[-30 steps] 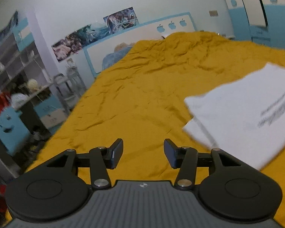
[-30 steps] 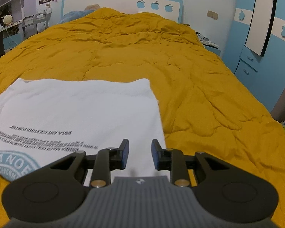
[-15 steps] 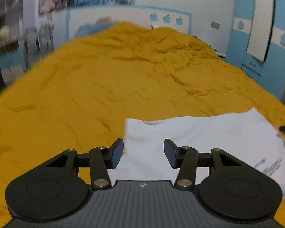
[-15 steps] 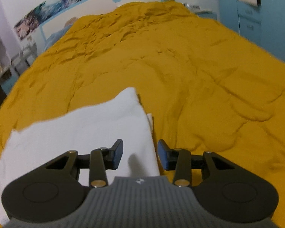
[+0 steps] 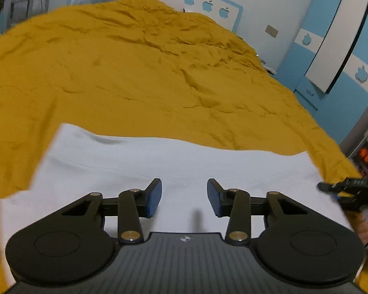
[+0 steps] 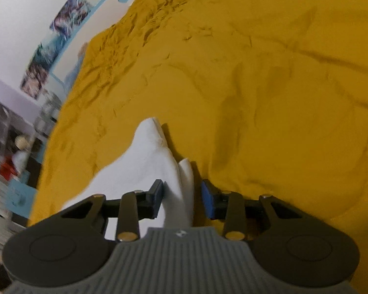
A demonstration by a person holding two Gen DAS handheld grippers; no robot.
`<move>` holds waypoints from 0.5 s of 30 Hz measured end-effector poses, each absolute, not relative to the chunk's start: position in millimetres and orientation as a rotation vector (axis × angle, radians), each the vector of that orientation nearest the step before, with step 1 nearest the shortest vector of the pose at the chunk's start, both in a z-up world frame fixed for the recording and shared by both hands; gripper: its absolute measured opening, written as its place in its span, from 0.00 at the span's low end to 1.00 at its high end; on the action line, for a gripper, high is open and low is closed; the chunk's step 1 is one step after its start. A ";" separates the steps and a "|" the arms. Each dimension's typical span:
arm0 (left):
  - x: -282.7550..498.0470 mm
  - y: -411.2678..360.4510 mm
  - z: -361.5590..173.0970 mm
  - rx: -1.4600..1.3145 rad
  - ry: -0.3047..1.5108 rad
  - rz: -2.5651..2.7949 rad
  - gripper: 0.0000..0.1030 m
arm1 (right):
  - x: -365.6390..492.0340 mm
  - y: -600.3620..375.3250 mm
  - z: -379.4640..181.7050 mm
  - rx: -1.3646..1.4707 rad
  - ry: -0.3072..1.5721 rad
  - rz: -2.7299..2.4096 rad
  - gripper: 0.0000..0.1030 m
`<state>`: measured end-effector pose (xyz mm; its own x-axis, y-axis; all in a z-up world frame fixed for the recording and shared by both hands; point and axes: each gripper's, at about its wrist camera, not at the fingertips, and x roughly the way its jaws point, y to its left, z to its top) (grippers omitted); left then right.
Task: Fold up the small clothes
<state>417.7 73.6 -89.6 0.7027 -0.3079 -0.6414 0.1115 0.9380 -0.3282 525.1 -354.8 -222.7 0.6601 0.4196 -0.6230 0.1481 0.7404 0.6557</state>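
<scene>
A white T-shirt [image 5: 174,161] lies flat on the yellow bedspread [image 5: 139,78]. My left gripper [image 5: 184,191] hovers over the shirt's near part. Its jaws are closing, still apart, with nothing pinched between the blue pads. In the right wrist view my right gripper [image 6: 182,191] is rolled sideways at the shirt's [image 6: 149,169] right edge. That folded edge rises between its closing jaws, and a gap shows at the right pad. The right gripper [image 5: 336,188] also shows at the far right of the left wrist view, held by a hand [image 5: 365,227].
The bedspread stretches wrinkled far ahead to a white and blue headboard [image 5: 208,5]. A blue and white wardrobe [image 5: 336,49] stands to the right of the bed. Shelves and clutter [image 6: 14,152] line the left side of the room.
My left gripper swung from beside the shirt to over it and its jaws narrowed a little. My right gripper rolled, sank to the shirt's right edge, and that edge now stands between its jaws.
</scene>
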 end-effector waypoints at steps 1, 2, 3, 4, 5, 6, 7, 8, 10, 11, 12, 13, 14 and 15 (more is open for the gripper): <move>421.5 65.6 -90.3 -0.272 0.756 -0.251 0.46 | 527.3 -355.4 -226.0 0.764 0.853 0.183 0.13; 425.4 56.6 -91.2 -0.260 0.755 -0.263 0.43 | 528.7 -354.9 -227.8 0.778 0.855 0.193 0.13; 429.6 48.3 -92.3 -0.245 0.757 -0.269 0.42 | 528.9 -354.0 -227.3 0.775 0.849 0.191 0.12; 433.8 41.5 -93.9 -0.238 0.761 -0.275 0.39 | 527.8 -352.4 -224.6 0.767 0.839 0.194 0.09; 436.7 36.5 -95.9 -0.237 0.766 -0.278 0.37 | 526.3 -351.9 -221.2 0.762 0.825 0.199 0.09; 440.3 31.8 -98.1 -0.234 0.774 -0.276 0.36 | 525.4 -350.8 -216.0 0.758 0.810 0.206 0.08; 444.0 27.1 -100.2 -0.225 0.782 -0.270 0.35 | 523.6 -348.3 -210.9 0.757 0.800 0.213 0.08; 447.0 22.9 -103.8 -0.209 0.795 -0.261 0.35 | 523.4 -345.3 -204.5 0.749 0.792 0.225 0.07; 453.3 16.2 -114.0 -0.170 0.849 -0.223 0.34 | 523.5 -336.3 -188.3 0.719 0.788 0.236 0.06; 456.0 15.0 -118.9 -0.152 0.876 -0.205 0.30 | 524.0 -331.2 -180.7 0.704 0.789 0.238 0.06; 455.4 16.5 -120.8 -0.148 0.883 -0.190 0.28 | 524.5 -325.2 -173.0 0.690 0.793 0.240 0.06; 452.8 19.2 -118.7 -0.156 0.878 -0.179 0.27 | 524.7 -318.7 -165.2 0.681 0.795 0.244 0.06; 448.2 22.4 -114.0 -0.171 0.872 -0.173 0.27 | 523.7 -313.0 -157.1 0.676 0.795 0.249 0.06; 440.3 28.1 -105.7 -0.193 0.855 -0.180 0.27 | 522.9 -307.1 -150.0 0.672 0.796 0.249 0.06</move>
